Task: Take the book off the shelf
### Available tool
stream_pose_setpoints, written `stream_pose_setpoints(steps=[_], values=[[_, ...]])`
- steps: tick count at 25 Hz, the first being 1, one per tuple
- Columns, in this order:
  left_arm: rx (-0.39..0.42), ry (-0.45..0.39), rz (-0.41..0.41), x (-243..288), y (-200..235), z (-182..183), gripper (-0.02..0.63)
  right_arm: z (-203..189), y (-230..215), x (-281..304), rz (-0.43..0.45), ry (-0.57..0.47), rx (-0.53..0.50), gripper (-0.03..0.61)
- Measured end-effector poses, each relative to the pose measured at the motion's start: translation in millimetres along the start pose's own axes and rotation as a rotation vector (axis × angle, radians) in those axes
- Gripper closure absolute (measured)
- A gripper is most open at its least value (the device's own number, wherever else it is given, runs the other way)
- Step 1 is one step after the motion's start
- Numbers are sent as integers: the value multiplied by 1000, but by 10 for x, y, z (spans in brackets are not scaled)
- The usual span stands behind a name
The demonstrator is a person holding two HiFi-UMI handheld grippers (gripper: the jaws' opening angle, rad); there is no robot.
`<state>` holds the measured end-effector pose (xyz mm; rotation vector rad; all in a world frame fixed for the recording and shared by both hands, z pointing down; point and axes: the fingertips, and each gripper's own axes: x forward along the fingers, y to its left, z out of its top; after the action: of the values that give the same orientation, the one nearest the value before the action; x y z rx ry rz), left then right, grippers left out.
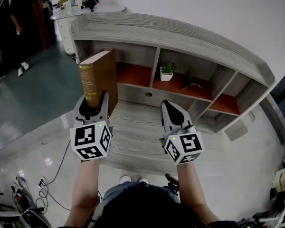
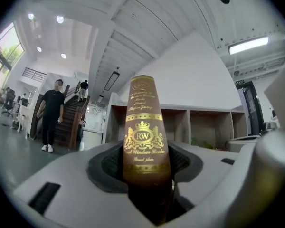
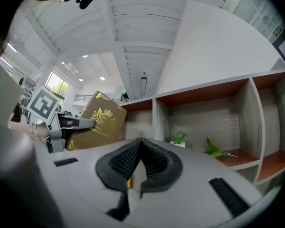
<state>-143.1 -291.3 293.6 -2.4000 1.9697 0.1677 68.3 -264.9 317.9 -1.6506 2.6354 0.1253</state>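
A thick brown book (image 1: 97,77) with gold print stands upright in front of the grey shelf unit (image 1: 180,42), clear of its compartments. My left gripper (image 1: 92,106) is shut on the book's lower end, its spine (image 2: 145,127) rising between the jaws in the left gripper view. To the right, my right gripper (image 1: 173,110) hovers over the lower ledge (image 1: 137,127) with its jaws closed tip to tip and nothing between them. From the right gripper view the book's cover (image 3: 97,120) shows at the left, with the left gripper (image 3: 61,125) clamped on it.
A small potted plant (image 1: 167,72) and a loose green sprig (image 1: 192,84) sit in the middle compartment on its orange floor. A person (image 1: 4,32) stands at the far left on the dark floor. Cables (image 1: 42,184) lie on the floor at lower left.
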Motion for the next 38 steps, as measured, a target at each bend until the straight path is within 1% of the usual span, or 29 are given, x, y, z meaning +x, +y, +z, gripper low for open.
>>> stream_pose_setpoints(steps=[3,7,9,13,17,38], values=[[28,-13,0,-49,7,-44,391,17,12,-5,6,-3,-6,569],[134,-45,-3,-155,-28,-18,391,48,-11,-17,4,-7,-27,569],[163,-65,-8,-202,-39,2,391,72,-35,-30,-6,-9,-51,569],[173,-110,-36,-246,-40,52,391,133,-57,-52,-33,-24,-125,569],[192,-130,-40,-258,-30,101,391,180,-66,-75,-44,-45,-162,569],[220,-165,-50,-274,-85,195,391,270,-63,-117,-39,-69,-189,569]])
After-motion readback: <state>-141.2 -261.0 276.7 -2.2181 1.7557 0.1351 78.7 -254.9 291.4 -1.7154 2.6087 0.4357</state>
